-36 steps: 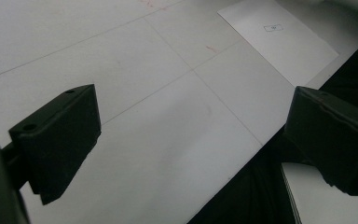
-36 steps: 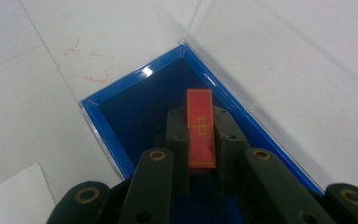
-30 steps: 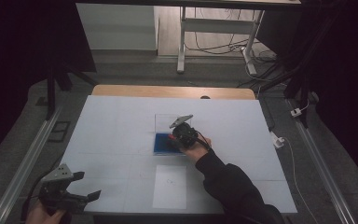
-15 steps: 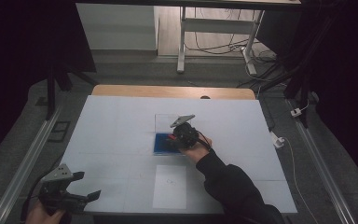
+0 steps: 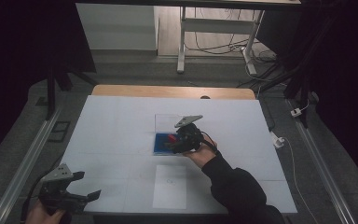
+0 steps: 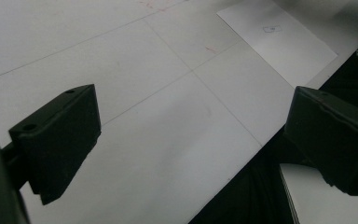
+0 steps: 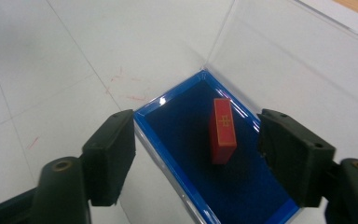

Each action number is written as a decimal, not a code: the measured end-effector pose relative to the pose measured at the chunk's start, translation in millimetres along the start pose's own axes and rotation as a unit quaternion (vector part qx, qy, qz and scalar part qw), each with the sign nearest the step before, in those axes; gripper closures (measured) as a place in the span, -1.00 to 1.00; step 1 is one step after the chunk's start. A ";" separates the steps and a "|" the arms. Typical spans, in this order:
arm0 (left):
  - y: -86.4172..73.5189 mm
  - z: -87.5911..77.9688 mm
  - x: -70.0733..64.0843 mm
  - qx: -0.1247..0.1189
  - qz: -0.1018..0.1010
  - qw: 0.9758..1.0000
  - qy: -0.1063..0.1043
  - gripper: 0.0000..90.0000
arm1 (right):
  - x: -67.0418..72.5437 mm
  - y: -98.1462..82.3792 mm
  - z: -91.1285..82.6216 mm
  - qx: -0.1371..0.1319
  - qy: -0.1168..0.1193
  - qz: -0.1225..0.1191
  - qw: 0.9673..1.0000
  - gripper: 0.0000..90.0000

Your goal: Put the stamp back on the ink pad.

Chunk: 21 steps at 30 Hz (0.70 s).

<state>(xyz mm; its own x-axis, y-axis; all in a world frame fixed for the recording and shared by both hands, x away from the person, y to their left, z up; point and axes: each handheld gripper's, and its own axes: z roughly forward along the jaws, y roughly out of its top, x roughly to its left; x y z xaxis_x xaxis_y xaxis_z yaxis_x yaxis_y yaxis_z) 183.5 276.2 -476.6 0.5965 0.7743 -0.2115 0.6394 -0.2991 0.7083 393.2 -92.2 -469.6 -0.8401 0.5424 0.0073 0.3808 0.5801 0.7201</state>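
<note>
From the high view, the right claw (image 5: pixel 175 141) hangs over a shallow blue tray (image 5: pixel 160 145) near the middle of the white tabletop (image 5: pixel 112 126); a small red block (image 5: pixel 171 138) shows just under its tips, and a clear panel (image 5: pixel 165 122), probably the tray's open lid, stands beyond it. The left claw (image 5: pixel 89 195) sits at the near left corner, above bare tabletop, with a plain white sheet (image 5: pixel 169 185) off to its right.

In the left gripper view, the left claw (image 6: pixel 191 135) has its two matte black, blocky jaws spread wide with nothing between them. Below is smooth white surface crossed by thin lines, and the paper sheet (image 6: pixel 279 39) lies ahead to the right.

In the right gripper view, the right claw (image 7: pixel 196 154) has just been opening; its jaws stand apart and clear of the red block (image 7: pixel 223 130). That block is a flat rectangular bar with a gold edge line and mark, lying on the fuzzy dark-blue lining of the blue tray (image 7: pixel 168 100), between and just ahead of the jaws. The clear lid (image 7: pixel 279 51) rises glossy behind.
</note>
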 end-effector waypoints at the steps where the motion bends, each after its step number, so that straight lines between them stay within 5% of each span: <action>1: 0.0 0.0 0.0 0.000 0.000 1.000 0.000 -0.91 | 0.0 0.0 0.0 0.000 0.000 0.000 1.000 -0.40; 21: 0.1 -0.1 0.0 -0.001 0.000 1.000 0.001 -0.92 | 13.2 -13.6 -26.8 -0.002 0.011 0.023 1.000 -0.85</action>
<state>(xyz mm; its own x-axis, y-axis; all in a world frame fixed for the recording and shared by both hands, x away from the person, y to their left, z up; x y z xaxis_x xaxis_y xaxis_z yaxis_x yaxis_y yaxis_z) 183.5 276.3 -476.5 0.5952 0.7755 -0.2107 0.6388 -0.2975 0.7095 366.6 -109.2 -460.7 -0.8296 0.5555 0.0563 0.4184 0.5517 0.7215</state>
